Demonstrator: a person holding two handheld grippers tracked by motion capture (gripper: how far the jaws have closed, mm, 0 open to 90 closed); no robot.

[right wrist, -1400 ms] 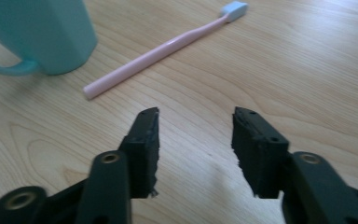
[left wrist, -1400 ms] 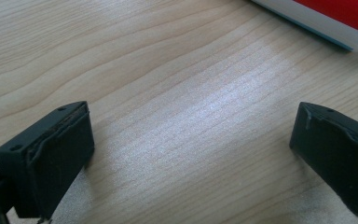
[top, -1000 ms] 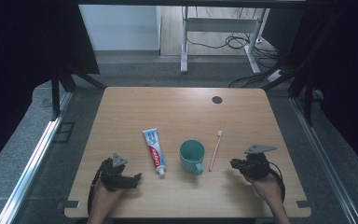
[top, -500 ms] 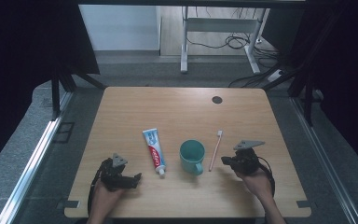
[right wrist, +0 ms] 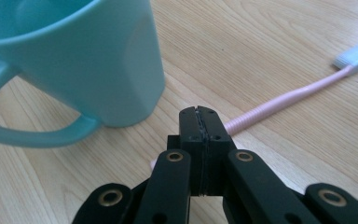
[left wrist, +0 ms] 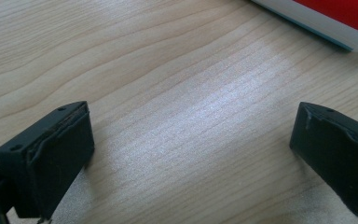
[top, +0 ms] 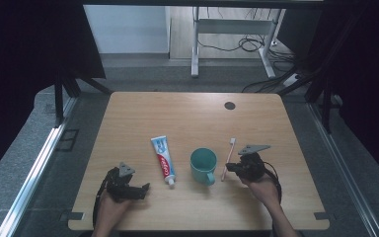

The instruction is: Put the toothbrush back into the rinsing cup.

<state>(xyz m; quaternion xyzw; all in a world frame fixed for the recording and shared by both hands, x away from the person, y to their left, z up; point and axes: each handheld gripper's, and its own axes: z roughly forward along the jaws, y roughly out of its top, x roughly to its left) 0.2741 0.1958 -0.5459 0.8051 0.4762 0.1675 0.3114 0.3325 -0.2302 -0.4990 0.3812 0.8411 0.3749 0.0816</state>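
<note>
Right tool (right wrist: 200,122), jaws pressed together, hides the pink toothbrush's (right wrist: 279,103) handle end; left tool (left wrist: 191,154) spread over bare worktop (left wrist: 177,70).

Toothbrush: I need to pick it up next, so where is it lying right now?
In the high view the pink toothbrush lies flat on the table, just right of the teal mug, with the right gripper at its handle end.

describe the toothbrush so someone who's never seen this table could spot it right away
On the wooden table, look at the near row of three items, right of the teal mug. The toothbrush lies flat just ahead of the right tongs: a thin pale pink stick with a white head, far slimmer than mug or toothpaste tube.
</note>
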